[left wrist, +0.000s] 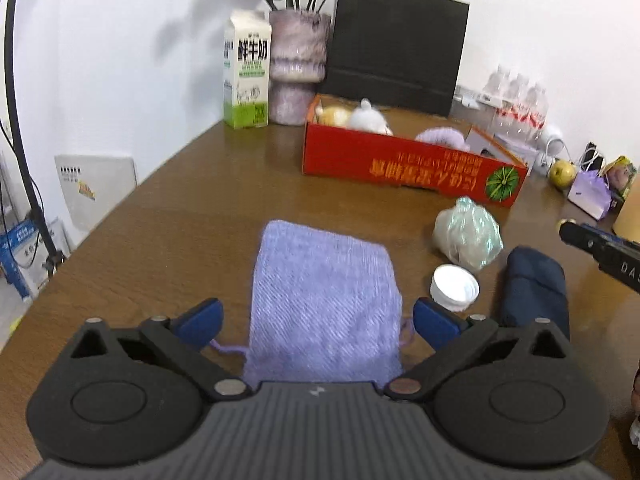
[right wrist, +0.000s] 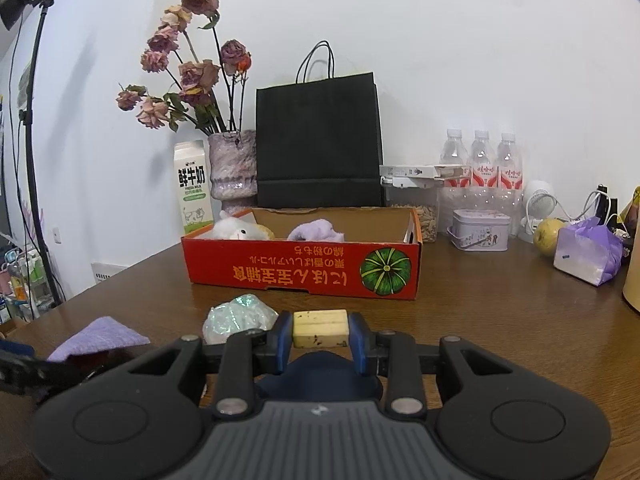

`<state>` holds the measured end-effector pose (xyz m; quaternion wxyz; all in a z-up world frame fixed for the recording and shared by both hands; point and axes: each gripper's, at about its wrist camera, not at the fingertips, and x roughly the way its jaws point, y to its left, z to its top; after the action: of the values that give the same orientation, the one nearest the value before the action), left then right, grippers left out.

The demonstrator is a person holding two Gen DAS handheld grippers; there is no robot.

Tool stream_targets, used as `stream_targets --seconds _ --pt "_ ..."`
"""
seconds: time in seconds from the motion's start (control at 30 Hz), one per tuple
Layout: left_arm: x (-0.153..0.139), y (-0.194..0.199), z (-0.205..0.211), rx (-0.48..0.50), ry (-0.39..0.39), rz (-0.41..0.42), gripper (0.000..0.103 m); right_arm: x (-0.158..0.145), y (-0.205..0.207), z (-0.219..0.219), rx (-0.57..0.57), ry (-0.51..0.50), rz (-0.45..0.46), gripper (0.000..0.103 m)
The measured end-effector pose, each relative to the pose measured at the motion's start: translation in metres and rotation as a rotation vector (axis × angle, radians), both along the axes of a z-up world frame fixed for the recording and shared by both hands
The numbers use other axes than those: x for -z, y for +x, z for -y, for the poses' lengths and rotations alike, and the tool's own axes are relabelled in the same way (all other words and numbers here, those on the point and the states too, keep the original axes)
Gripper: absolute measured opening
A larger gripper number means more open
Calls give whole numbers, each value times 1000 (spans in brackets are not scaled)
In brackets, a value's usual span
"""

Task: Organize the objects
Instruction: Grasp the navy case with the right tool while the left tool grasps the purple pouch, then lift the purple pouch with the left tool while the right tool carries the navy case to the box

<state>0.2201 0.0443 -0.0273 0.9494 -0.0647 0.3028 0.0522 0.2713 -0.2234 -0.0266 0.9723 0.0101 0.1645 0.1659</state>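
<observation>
cloth [left wrist: 324,304] before box [left wrist: 400,164] | cap [left wrist: 454,287] right of cloth | carton [left wrist: 246,76] left of vase [left wrist: 296,68]

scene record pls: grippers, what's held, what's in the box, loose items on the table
left gripper: open, purple knitted cloth between the fingers, not gripped
right gripper: shut on pale yellow block
red cardboard box: white plush toy, purple fuzzy item
loose on table: iridescent bag, white cap, navy bundle

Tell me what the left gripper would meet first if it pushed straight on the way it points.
Probably the lilac knitted cloth, lying flat between the open left gripper fingers; beyond it, bare table.
</observation>
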Motion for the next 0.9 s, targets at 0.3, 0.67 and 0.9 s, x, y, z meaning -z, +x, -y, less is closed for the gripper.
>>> stream_targets --seconds 0.3,0.67,0.9 --pt "23 22 -28 24 -114 -63 100 2 -12 -3 -3 -25 19 29" --pt "22 -7 -16 33 -11 -57 53 5 -20 -5 14 -48 23 29" --pt "3 -29 -19 36 13 11 38 1 -28 -6 25 -48 43 29"
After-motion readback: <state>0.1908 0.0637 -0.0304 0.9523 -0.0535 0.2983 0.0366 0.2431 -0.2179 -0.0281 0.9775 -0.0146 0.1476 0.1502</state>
